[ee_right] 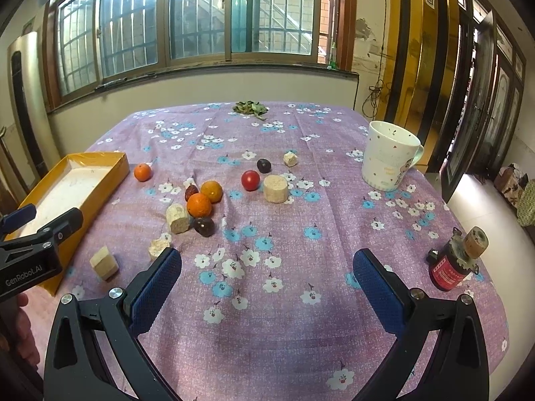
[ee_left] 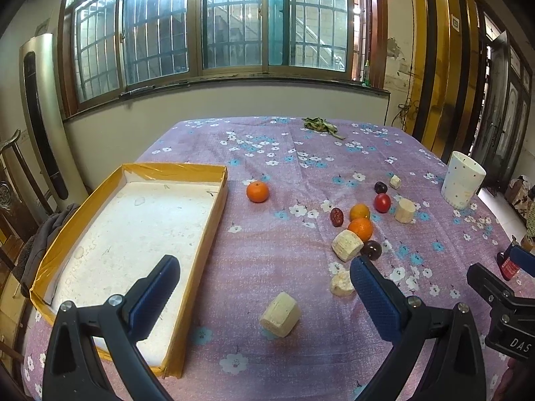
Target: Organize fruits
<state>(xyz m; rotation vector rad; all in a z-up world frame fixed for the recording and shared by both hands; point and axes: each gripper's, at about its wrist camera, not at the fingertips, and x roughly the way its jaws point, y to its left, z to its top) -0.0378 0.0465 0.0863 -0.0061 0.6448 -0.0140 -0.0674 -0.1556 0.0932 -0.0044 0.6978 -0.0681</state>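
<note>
Orange fruits on cloth ahead of both grippers, well beyond wide-spread, empty jaws.

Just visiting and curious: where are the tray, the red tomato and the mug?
tray (ee_left: 214,207), left wrist view, right wall
red tomato (ee_right: 250,180), right wrist view, middle of its skin
mug (ee_right: 384,163), right wrist view, front of its body

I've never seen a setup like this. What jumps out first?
Bright fruit is scattered mid-table on the purple flowered cloth: oranges, a red tomato, dark plums, among pale cut chunks. An empty yellow tray waits at the left, a white mug at the right. Both open grippers hover in front.
</note>
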